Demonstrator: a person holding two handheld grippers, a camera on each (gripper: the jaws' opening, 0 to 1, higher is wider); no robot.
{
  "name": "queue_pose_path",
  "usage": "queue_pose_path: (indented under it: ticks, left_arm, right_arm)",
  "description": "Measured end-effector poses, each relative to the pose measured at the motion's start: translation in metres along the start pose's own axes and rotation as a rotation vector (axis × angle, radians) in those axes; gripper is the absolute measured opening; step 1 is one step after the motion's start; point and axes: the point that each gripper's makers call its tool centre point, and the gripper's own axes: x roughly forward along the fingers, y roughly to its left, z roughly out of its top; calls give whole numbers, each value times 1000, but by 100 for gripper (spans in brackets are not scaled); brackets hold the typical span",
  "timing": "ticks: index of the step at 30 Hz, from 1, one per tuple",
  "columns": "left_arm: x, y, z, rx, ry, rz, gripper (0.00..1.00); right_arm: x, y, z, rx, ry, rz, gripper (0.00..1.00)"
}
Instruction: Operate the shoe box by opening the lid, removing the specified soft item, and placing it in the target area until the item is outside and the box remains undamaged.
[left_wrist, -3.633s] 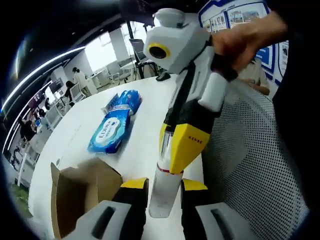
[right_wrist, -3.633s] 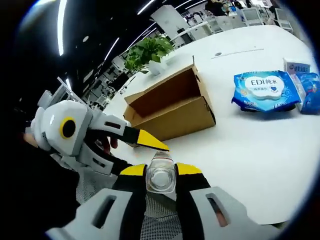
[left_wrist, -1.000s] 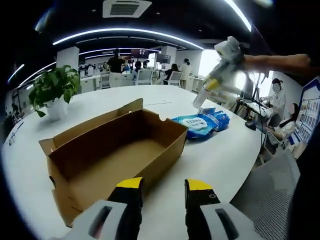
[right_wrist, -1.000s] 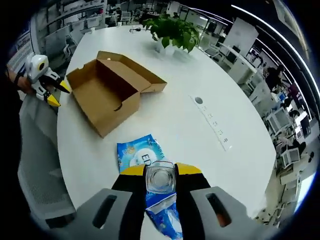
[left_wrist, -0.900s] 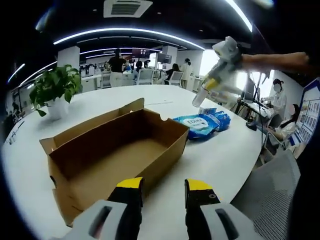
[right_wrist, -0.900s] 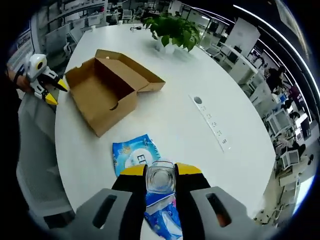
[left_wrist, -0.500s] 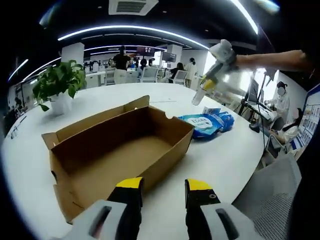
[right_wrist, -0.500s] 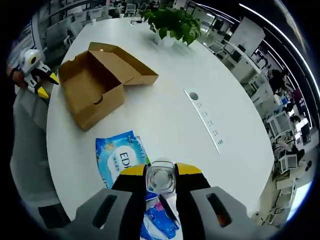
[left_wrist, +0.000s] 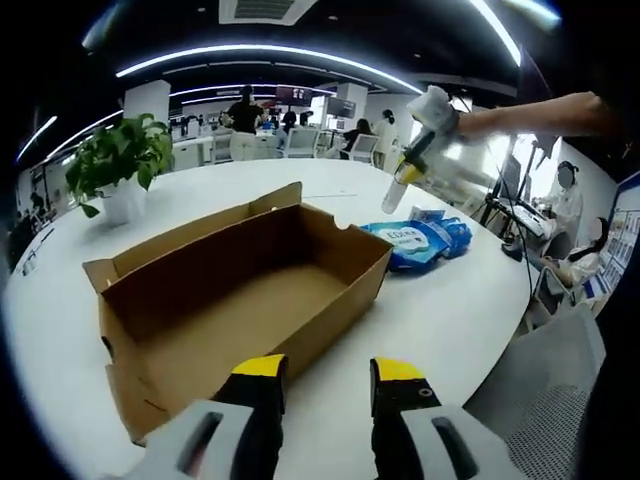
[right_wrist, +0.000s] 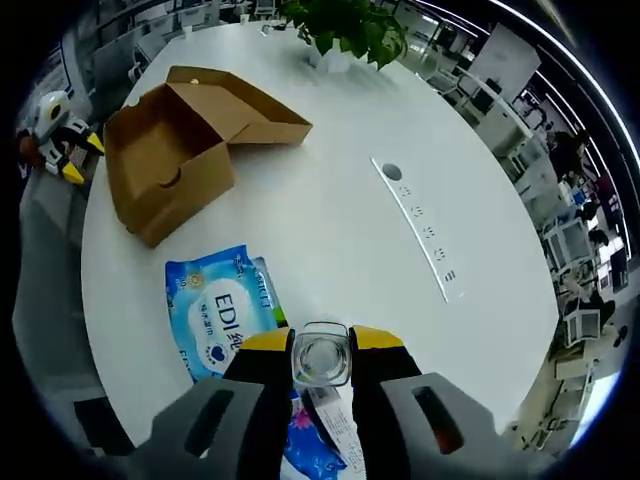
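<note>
Two grippers: each shows at the bottom of its own view, with yellow-tipped jaws rising over a white table.
Left gripper (left_wrist: 322, 375): jaws spread apart with bare tabletop showing between them; nothing is held.
Right gripper (right_wrist: 321, 350): jaws pressed against a clear plastic bottle (right_wrist: 321, 357), seen end-on; in the left gripper view the same gripper (left_wrist: 408, 172) hangs high above the far side of the table with the bottle (left_wrist: 393, 196) pointing down, a person's arm (left_wrist: 540, 113) behind it.
Box (left_wrist: 232, 296): a brown cardboard shoe box just beyond the left jaws, lid folded back flat on the table on its far side, inside empty; in the right gripper view the box (right_wrist: 168, 155) lies well away from the right jaws, near the table's edge, and the left gripper (right_wrist: 70, 158) sits small just past it.
Soft packs: a blue wet-wipe pack (right_wrist: 224, 311) printed "EDI" lies flat on the table just beside the right jaws, outside the box, and a second blue pack (right_wrist: 320, 438) lies partly under the jaws; in the left gripper view both blue packs (left_wrist: 422, 239) rest side by side past the box's right end.
Table (right_wrist: 330, 230): wide, white, rounded; a long white power strip (right_wrist: 420, 238) lies on it past the packs.
Plant (left_wrist: 112, 162): a leafy green plant in a white pot stands on the far side of the table.
Chair (left_wrist: 545, 400): a mesh-backed seat at the near table edge.
Room: an open office with ceiling light strips, rows of desks and several people standing at the back.
</note>
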Motion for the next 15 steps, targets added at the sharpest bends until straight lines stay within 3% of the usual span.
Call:
queue_pose_path:
  ticks: [15]
  left_arm:
    - [1, 1, -3, -8, 17, 2, 33]
  right_arm:
    - [22, 4, -19, -35, 74, 63, 19]
